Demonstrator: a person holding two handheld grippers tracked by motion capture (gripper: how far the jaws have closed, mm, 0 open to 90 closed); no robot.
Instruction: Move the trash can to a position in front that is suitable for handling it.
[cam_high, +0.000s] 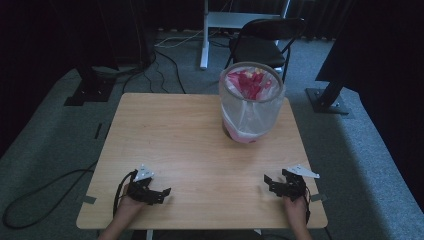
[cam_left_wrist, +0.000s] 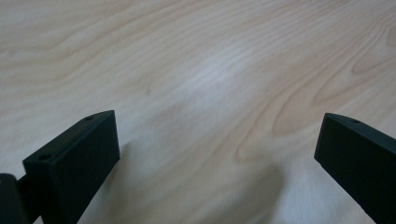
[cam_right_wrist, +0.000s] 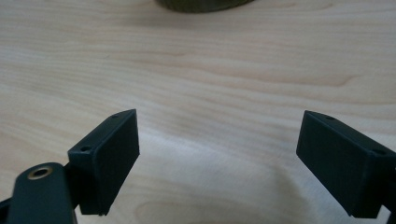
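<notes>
Left gripper (cam_high: 159, 192) and right gripper (cam_high: 272, 183) rest apart on the table (cam_high: 190, 140), basket (cam_high: 251, 102) beyond.

I'm at a light wooden table (cam_high: 190, 140) standing on grey-green carpet (cam_high: 55, 145). Beyond the table's far edge there's a black folding chair (cam_high: 262, 42), and left of that chair a white post (cam_high: 204, 35) rises from the floor. Black cables (cam_high: 160, 65) trail across the carpet past the table's far left corner. The room is dim, with dark drapes (cam_high: 390, 60) right of the table.
</notes>
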